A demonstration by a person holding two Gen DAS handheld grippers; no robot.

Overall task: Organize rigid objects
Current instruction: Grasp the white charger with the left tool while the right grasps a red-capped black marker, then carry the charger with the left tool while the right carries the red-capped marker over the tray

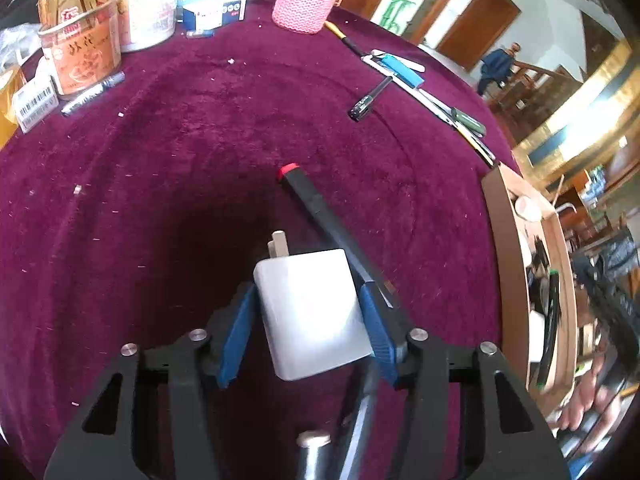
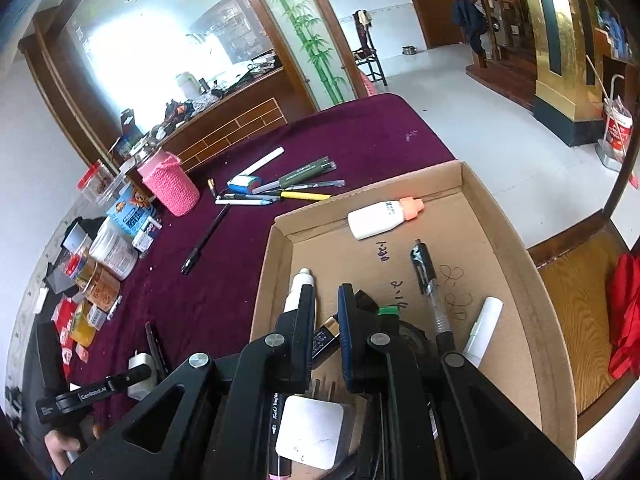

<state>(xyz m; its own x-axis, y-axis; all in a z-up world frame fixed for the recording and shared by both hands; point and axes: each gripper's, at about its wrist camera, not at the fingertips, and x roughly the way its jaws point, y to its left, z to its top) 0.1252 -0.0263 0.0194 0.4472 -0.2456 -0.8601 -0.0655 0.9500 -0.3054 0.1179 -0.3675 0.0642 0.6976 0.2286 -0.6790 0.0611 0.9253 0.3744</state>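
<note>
A white charger plug (image 1: 314, 314) is clamped between the blue pads (image 1: 237, 338) of the left gripper (image 1: 308, 300), its prongs pointing forward beyond the fingertips; it is held by its flat sides, probably so that it cannot twist. A black tool with a red end (image 1: 320, 216) is seen just beside the right-hand finger, running forward past the plug on the purple cloth (image 1: 180, 160). Further ahead of the fingers a black pen (image 1: 366, 100) and a row of pens (image 1: 432, 88) lie apart.

The right gripper (image 2: 326, 292) is held over the cardboard tray (image 2: 516, 248), its fingers parted a little with nothing seen gripped between them. Ahead of its fingertips a white bottle with an orange cap (image 2: 380, 218) has been laid in the tray; to the right a clear pen (image 2: 430, 284) and a white marker (image 2: 482, 326) lie. The tray is judged to be the collecting place, so the plug would be carried there next.
</note>
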